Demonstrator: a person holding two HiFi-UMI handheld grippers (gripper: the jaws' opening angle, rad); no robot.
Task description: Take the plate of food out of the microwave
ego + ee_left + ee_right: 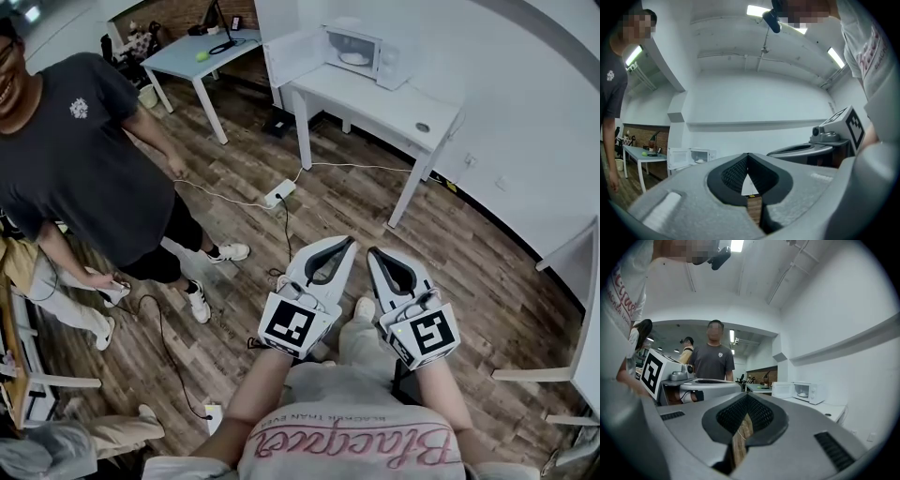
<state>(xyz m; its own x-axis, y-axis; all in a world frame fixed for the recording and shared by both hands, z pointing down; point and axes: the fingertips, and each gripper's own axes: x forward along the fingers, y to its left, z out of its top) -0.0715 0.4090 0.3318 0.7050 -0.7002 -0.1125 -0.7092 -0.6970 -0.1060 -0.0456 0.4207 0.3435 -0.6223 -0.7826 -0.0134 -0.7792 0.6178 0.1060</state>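
A white microwave (361, 49) stands on a white table (375, 103) far ahead, with its door (294, 54) swung open to the left. A white plate (354, 58) sits inside it. The microwave (691, 157) is small at the left of the left gripper view, and the microwave (806, 392) is at mid right of the right gripper view. My left gripper (350, 242) and right gripper (373, 253) hang side by side near my waist, far from the table. Both are shut and hold nothing. Their tips point towards the microwave.
A person in a dark T-shirt (75, 159) stands at the left on the wooden floor. A power strip (279, 194) and its cables lie between me and the table. A second table (197, 52) stands at the back left. White walls close off the right side.
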